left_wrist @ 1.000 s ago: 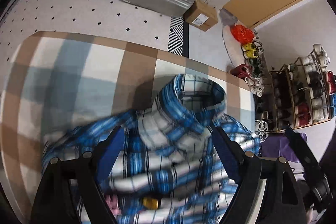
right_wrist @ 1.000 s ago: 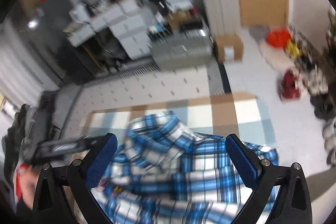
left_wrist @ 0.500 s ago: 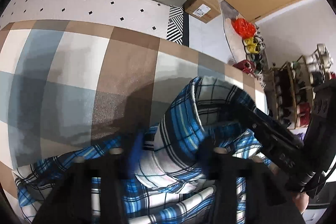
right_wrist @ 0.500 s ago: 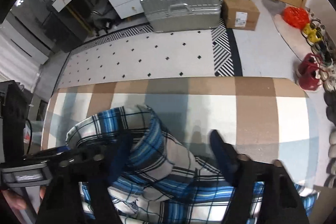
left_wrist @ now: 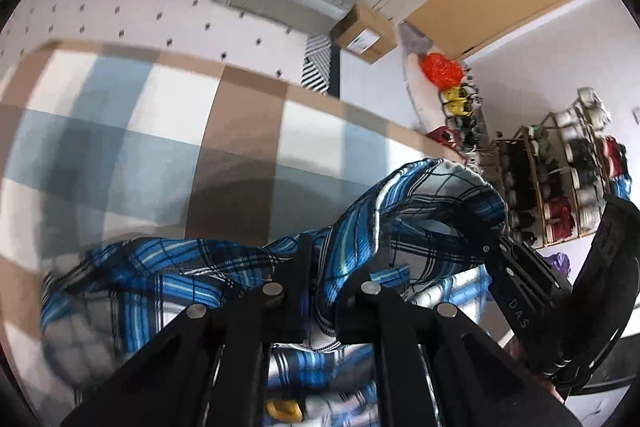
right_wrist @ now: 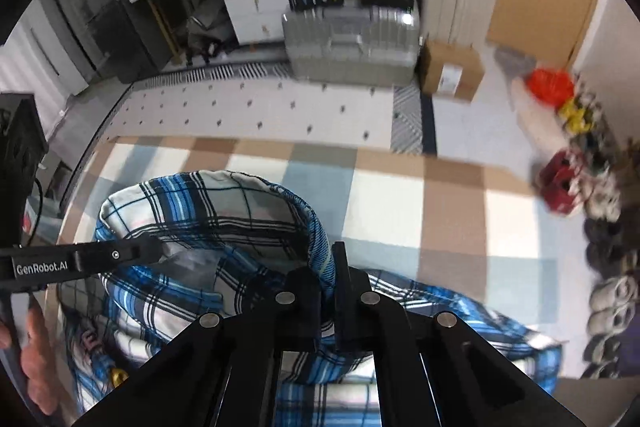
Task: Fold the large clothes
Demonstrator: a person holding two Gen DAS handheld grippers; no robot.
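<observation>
I find my left gripper (left_wrist: pixel 320 291) clamped on a fold of the blue plaid shirt (left_wrist: pixel 420 219), the collar edge pinched between its fingers. My right gripper (right_wrist: pixel 329 287) is likewise closed on the collar of the same shirt (right_wrist: pixel 208 211). The garment lies bunched directly beneath and ahead of both grippers on the checked cloth (right_wrist: pixel 400 195). A silver suitcase (right_wrist: pixel 352 39) stands far ahead, on the floor.
</observation>
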